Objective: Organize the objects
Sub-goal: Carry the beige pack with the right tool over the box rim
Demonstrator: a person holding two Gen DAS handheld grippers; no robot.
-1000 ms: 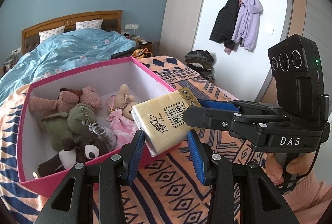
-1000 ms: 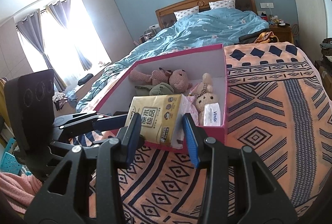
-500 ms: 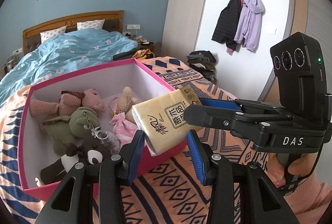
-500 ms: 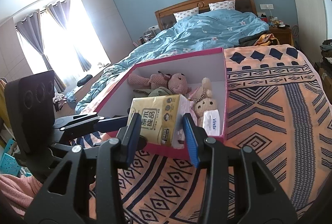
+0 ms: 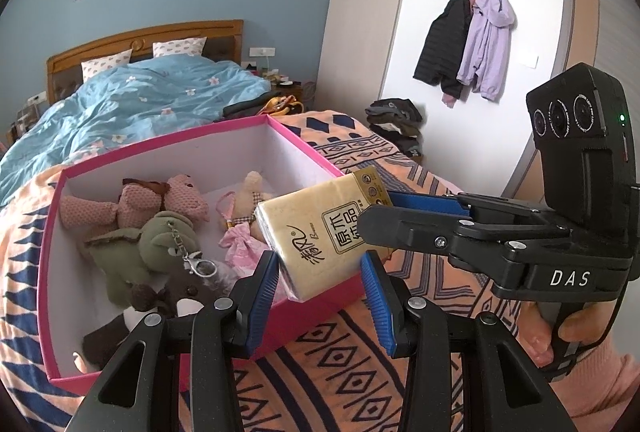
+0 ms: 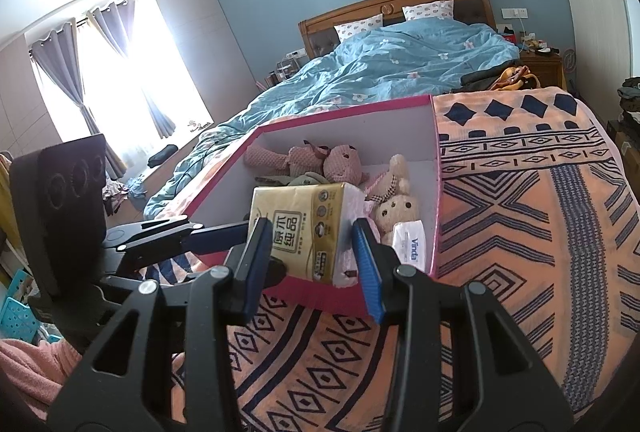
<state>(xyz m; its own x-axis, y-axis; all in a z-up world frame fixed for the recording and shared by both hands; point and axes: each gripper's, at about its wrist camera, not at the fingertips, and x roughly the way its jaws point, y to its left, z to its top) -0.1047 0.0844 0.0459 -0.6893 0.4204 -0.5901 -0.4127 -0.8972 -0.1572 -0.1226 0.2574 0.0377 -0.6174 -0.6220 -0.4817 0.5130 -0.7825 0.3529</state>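
A yellow tissue pack (image 5: pixel 326 228) hangs in the air over the near right corner of a pink box (image 5: pixel 192 140). My right gripper (image 6: pixel 314 246) is shut on the tissue pack (image 6: pixel 304 230); its fingers also show in the left wrist view (image 5: pixel 404 222). My left gripper (image 5: pixel 320 282) is open, its blue pads either side of the pack's lower end; whether they touch it I cannot tell. The box (image 6: pixel 348 112) holds several plush toys (image 5: pixel 160 232) and a small white tissue packet (image 6: pixel 410 242).
The box sits on an orange patterned blanket (image 6: pixel 520 232) at the foot of a bed with a blue duvet (image 6: pixel 400 64). Jackets (image 5: pixel 468 44) hang on the wall at right, with folded clothes (image 5: pixel 396 124) below.
Both grippers and the tissue pack have risen slightly and edged over the box's near corner. The grip has not changed.
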